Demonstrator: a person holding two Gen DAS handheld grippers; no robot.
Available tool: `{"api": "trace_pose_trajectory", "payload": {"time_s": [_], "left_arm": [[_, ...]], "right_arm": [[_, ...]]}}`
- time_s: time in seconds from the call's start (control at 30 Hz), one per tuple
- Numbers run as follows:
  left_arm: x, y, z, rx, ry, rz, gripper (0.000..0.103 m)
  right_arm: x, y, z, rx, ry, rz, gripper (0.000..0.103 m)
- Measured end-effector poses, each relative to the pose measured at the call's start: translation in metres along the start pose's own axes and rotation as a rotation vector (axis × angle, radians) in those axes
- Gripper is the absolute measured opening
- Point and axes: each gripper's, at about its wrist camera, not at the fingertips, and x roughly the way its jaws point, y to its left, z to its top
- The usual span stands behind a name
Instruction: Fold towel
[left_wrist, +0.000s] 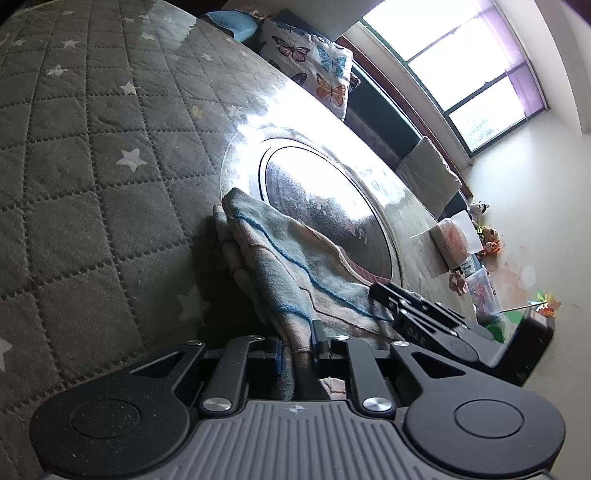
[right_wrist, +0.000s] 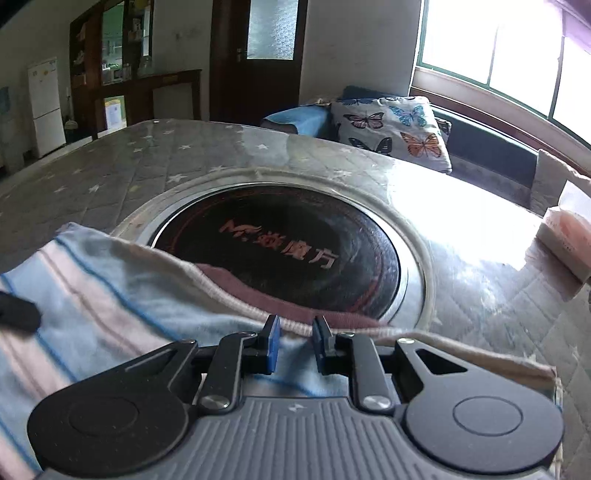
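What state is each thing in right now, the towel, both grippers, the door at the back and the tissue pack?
Striped towel: partly folded, bunched, lying over the edge of the round hotplate.
Left gripper: jaws shut on the towel.
Right gripper: jaws close around the towel's edge, a gap showing between them.
Door: closed.
Tissue pack: a tissue sticking out.
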Motion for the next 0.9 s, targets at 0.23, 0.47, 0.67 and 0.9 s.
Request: {"api": "trace_pose_trajectory", "payload": {"time_s": [0.23, 0.47, 0.67, 0.9], "left_arm": [[-0.006, -0.01, 0.001, 0.021, -0.016, -0.006, 0.014], [-0.015, -0.036, 0.001, 0.069, -0.038, -0.016, 0.013], [-0.022, -0.072, 0.004, 0.127, -0.06, -0.016, 0.012], [-0.012, -0.138, 0.004, 0.219, -0.065, -0.008, 0.012]], "right_arm": [[-0.018, -0.002, -0.003, 0.007, 0.014, 0.015, 0.019], [-0.055, 0.015, -0.03, -0.073, 0.017, 0.03, 0.02], [-0.081, 0.025, -0.052, -0.118, 0.033, 0.072, 0.022], [-0.117, 0.012, -0.079, -0.076, 0.026, 0.128, 0.033]]}}
